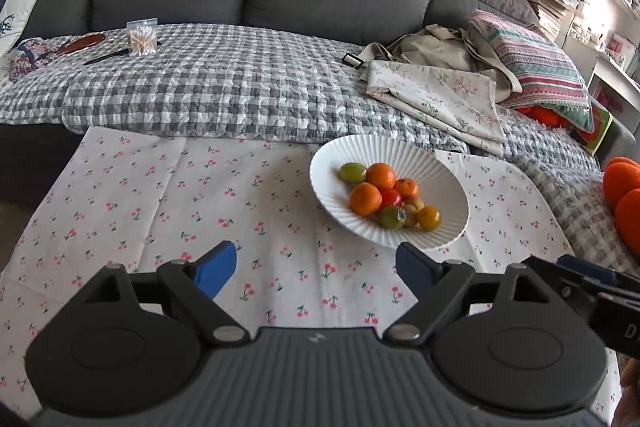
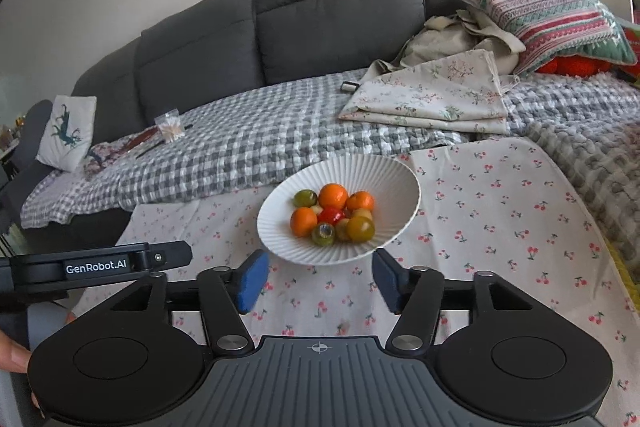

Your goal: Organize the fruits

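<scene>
Nearest us, left gripper (image 1: 316, 273) and right gripper (image 2: 318, 281) hang spread, empty, above the cherry-print cloth (image 2: 500, 211). Beyond, fruits (image 2: 334, 217) sit heaped in the ribbed white bowl (image 2: 384, 179): small, round, slippery we judge; pinch one across its middle.

A white ribbed bowl (image 2: 384, 183) holds orange, green, red and yellowish fruits (image 2: 334, 217) on a white table cloth (image 2: 500, 211) printed with small red cherries, with a grey-and-white checked blanket (image 2: 256, 143) behind the bowl and a dark grey sofa (image 2: 336, 23) beyond it.
</scene>
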